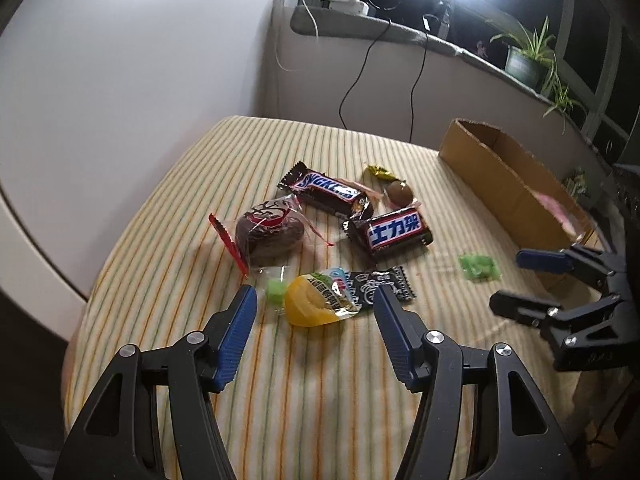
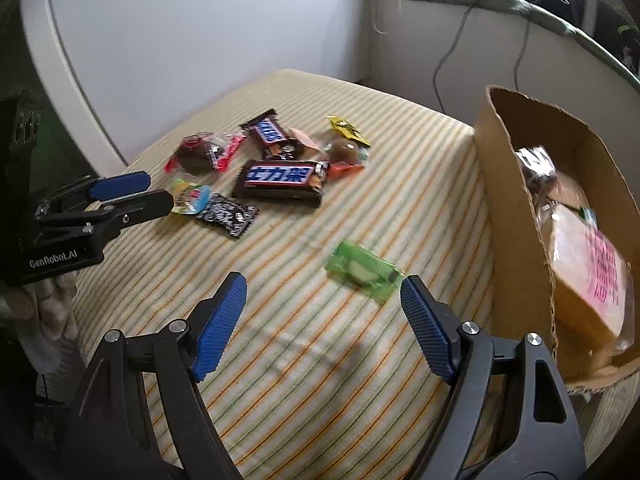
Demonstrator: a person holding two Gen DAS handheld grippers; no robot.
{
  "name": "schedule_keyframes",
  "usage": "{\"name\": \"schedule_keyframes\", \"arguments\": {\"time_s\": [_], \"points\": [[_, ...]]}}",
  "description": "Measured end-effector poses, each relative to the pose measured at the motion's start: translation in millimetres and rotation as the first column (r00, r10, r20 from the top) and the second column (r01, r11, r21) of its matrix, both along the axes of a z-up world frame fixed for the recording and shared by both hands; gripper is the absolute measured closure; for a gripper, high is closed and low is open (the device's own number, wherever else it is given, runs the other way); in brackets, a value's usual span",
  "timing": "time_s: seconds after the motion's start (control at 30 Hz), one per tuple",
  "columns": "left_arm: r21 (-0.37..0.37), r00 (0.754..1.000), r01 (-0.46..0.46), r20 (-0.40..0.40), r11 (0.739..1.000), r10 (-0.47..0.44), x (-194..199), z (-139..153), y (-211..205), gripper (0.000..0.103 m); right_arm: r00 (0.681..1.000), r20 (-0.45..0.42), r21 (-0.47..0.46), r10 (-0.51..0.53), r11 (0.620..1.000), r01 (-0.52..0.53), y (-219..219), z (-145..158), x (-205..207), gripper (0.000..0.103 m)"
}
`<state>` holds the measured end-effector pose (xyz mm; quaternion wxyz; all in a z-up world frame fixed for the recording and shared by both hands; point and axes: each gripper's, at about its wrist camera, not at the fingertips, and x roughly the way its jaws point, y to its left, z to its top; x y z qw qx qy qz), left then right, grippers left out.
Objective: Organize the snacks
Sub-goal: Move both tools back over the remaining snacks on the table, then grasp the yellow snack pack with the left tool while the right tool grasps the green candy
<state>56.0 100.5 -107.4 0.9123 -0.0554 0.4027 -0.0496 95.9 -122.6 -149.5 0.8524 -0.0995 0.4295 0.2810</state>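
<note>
On the striped bench (image 1: 304, 400), the left gripper (image 1: 314, 300), fingers spread and empty, hangs over a yellow jelly cup (image 1: 316, 304). The right gripper (image 2: 322, 292), fingers also spread, hangs near a green candy (image 2: 362, 272), beside the cardboard box (image 2: 508, 168).

Green candy (image 2: 363, 273) smeared by blur; box (image 2: 516, 184) contents cut by frame edge; pink label (image 2: 604, 270) unreadable.

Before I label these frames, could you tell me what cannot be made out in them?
- Brown cardboard box contents: left wrist view, near wall hides most.
- Pink label print in the box: right wrist view, blurred.
- Green translucent candy wrapper: right wrist view, motion-blurred.
</note>
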Motion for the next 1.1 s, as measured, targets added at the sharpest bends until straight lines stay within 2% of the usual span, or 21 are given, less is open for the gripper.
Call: {"name": "schedule_keyframes", "arguments": {"time_s": [0.13, 0.23, 0.47, 0.83, 0.9, 1.0, 1.1], "points": [[0.006, 1.000, 0.006, 0.003, 1.000, -0.006, -0.2, -2.7, 3.8, 0.043, 0.998, -0.009, 0.004, -0.058, 0.998, 0.059, -1.2, -3.3, 6.4, 0.021], [-0.031, 1.000, 0.013, 0.008, 0.999, -0.012, -4.1, -0.9, 9.9, 0.045, 0.995, -0.005, 0.000, -0.098, 0.995, 0.098, -1.4, -6.3, 9.9, 0.021], [-0.047, 0.996, 0.082, -0.019, 0.996, -0.082, 1.1, -6.6, 2.5, 0.046, 0.988, -0.023, 0.001, -0.151, 0.989, 0.151, -3.2, -14.0, 16.9, 0.021], [0.035, 0.992, 0.121, -0.051, 0.992, -0.120, 25.6, -14.3, -9.4, 0.046, 0.985, -0.017, -0.025, -0.172, 0.985, 0.171, 2.0, -20.7, 26.2, 0.021], [0.039, 0.991, 0.123, -0.051, 0.992, -0.121, 27.2, -14.9, -8.8, 0.051, 0.985, -0.014, -0.029, -0.171, 0.985, 0.170, 3.4, -21.0, 27.5, 0.022], [0.044, 0.992, 0.121, -0.050, 0.992, -0.119, 27.4, -16.1, -8.1, 0.060, 0.986, -0.006, -0.042, -0.168, 0.985, 0.167, 6.7, -21.4, 31.6, 0.027], [0.037, 0.992, 0.115, -0.048, 0.993, -0.113, 27.0, -16.7, -6.4, 0.066, 0.987, 0.016, -0.064, -0.158, 0.985, 0.159, 8.7, -21.4, 32.0, 0.040]]}}
